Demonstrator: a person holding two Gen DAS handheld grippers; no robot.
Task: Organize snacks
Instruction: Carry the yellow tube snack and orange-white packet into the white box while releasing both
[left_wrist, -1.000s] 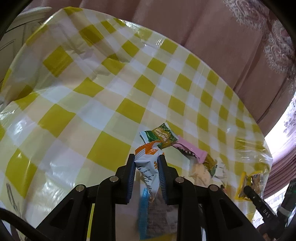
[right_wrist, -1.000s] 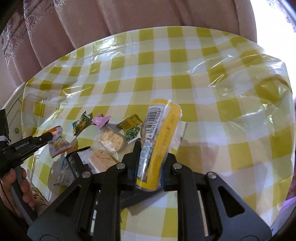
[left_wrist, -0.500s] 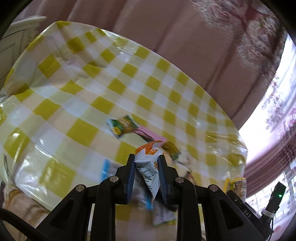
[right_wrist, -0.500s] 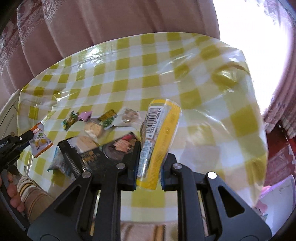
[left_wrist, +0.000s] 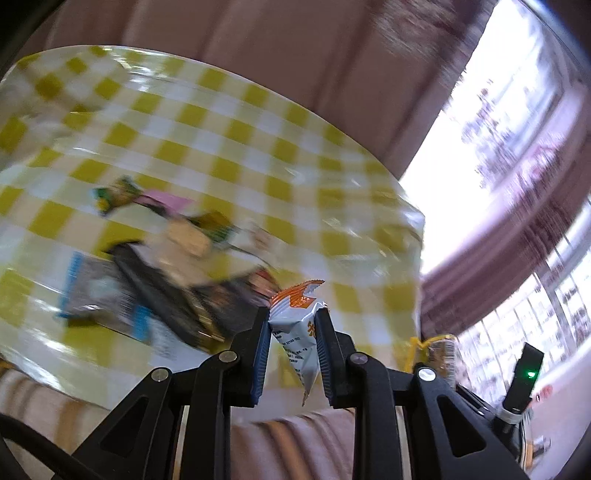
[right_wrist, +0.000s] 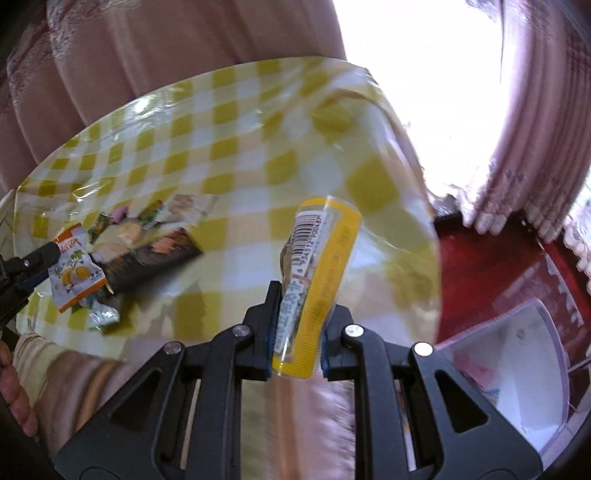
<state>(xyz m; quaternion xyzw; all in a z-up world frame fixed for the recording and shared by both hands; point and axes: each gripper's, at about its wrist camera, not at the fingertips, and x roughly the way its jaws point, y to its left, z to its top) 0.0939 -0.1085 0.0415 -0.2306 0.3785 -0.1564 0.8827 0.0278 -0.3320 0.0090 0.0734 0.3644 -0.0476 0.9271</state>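
Right claw (right_wrist: 297, 332) grips barcode-labelled yellow packet (right_wrist: 317, 273).

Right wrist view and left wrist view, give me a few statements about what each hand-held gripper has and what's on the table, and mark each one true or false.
1. The right hand-held gripper is shut on a yellow packet with a barcode. True.
2. The left hand-held gripper is empty. False: it is shut on a white and orange snack packet.
3. The tablecloth has a yellow and white check. True.
4. All snacks are off the table. False: a pile of snacks lies on it.
5. A blue bowl sits under the right gripper. False: a white bin with a lilac rim shows at lower right.
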